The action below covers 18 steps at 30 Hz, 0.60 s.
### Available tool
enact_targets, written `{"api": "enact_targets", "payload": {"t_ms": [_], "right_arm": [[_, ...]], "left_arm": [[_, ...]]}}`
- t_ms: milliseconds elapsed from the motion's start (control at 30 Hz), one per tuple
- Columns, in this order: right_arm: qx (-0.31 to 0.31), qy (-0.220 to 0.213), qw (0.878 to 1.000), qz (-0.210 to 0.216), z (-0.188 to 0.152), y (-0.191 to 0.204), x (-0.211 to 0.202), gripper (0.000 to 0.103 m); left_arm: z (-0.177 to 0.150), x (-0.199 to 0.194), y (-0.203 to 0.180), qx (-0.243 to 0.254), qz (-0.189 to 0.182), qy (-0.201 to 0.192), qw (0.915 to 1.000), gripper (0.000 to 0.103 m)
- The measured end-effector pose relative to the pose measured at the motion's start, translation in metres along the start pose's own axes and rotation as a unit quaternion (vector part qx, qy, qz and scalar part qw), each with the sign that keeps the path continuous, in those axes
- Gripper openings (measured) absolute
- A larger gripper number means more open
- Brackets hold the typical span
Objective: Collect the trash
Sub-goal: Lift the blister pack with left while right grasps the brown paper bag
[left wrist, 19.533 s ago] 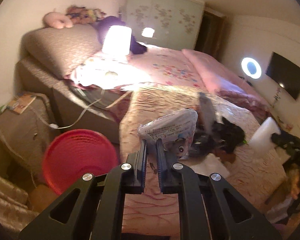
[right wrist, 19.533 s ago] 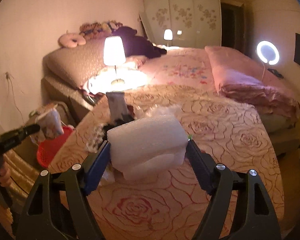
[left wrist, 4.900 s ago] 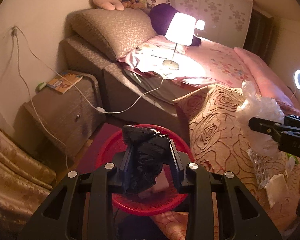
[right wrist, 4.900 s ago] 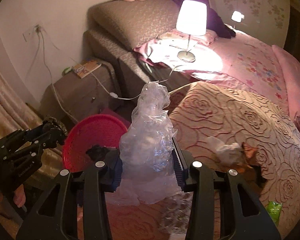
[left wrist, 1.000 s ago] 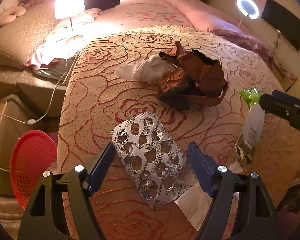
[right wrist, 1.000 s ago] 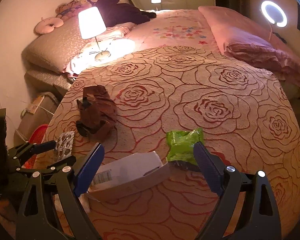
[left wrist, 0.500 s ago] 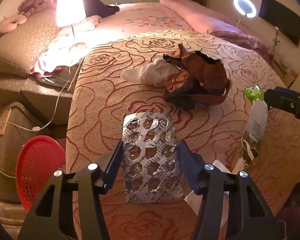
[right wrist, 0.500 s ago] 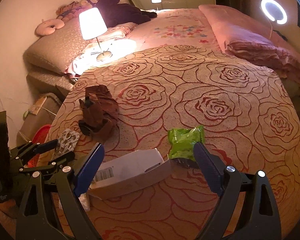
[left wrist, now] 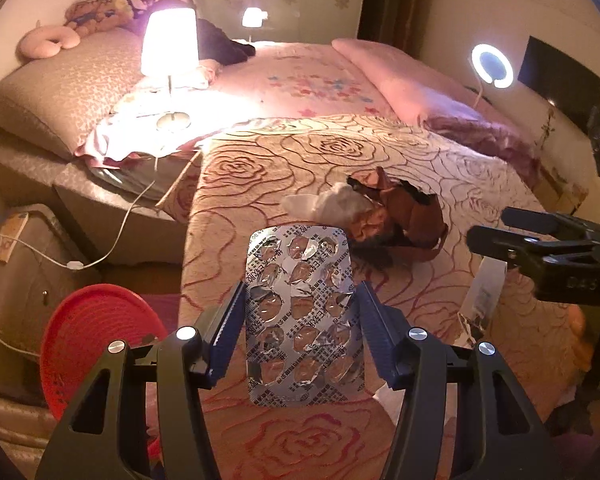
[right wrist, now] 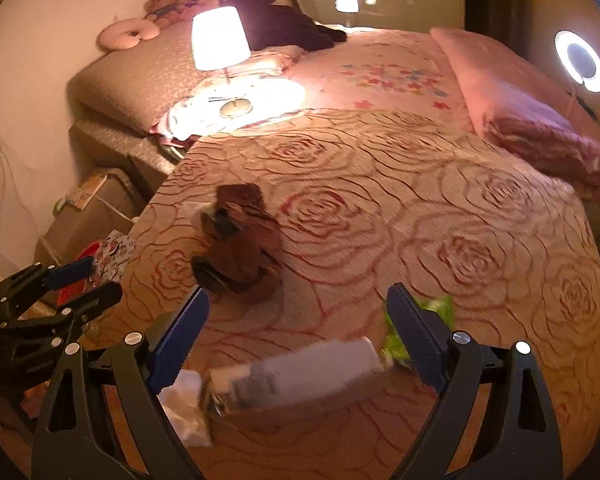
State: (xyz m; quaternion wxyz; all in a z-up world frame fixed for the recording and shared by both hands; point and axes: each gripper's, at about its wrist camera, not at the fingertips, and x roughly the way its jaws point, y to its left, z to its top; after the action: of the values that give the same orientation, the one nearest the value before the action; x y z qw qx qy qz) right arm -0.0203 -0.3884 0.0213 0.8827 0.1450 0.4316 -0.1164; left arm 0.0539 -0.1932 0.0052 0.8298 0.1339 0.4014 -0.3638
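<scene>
A silver blister pack [left wrist: 302, 312] with emptied pockets is clamped by its long edges in my left gripper [left wrist: 300, 296], which holds it lifted above the rose-patterned bedspread [left wrist: 380, 152]. The right wrist view shows that same left gripper [right wrist: 88, 282] with the blister pack [right wrist: 116, 250] at the bed's left edge. My right gripper [right wrist: 298, 300] stands wide open over a white cardboard box [right wrist: 300, 376] that lies blurred on the bed. A green packet [right wrist: 436, 308] peeks out behind its right finger. A crumpled brown paper bag [left wrist: 404, 216] and white tissue [left wrist: 324, 204] lie mid-bed.
A red basket [left wrist: 92, 340] stands on the floor left of the bed, by a brown nightstand [left wrist: 16, 272] with a white cable. A lit lamp [left wrist: 170, 44] stands near the pillows. More white paper [right wrist: 184, 412] lies by the box. A ring light [left wrist: 492, 66] glows at the right.
My left gripper has closed on the blister pack and lifted it off the bed, with the red basket now larger in view. My right gripper has shifted over the box and stayed open.
</scene>
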Motion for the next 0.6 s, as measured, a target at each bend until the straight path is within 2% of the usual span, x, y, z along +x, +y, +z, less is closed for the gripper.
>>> {"api": "enact_targets", "payload": {"t_ms": [167, 400, 600], "right_arm": [[-0.021, 0.009, 1.0, 0.011, 0.014, 0.018, 0.019, 0.083], [-0.031, 0.036, 0.999, 0.018, 0.026, 0.032, 0.051, 0.063], [-0.023, 0.045, 0.999, 0.02, 0.02, 0.034, 0.059, 0.053]], "left_arm": [[-0.007, -0.004, 0.01, -0.009, 0.012, -0.001, 0.9999, 0.054], [-0.014, -0.01, 0.017, -0.012, 0.025, -0.004, 0.9996, 0.054], [-0.016, -0.01, 0.024, -0.017, 0.037, -0.005, 0.9992, 0.054]]}}
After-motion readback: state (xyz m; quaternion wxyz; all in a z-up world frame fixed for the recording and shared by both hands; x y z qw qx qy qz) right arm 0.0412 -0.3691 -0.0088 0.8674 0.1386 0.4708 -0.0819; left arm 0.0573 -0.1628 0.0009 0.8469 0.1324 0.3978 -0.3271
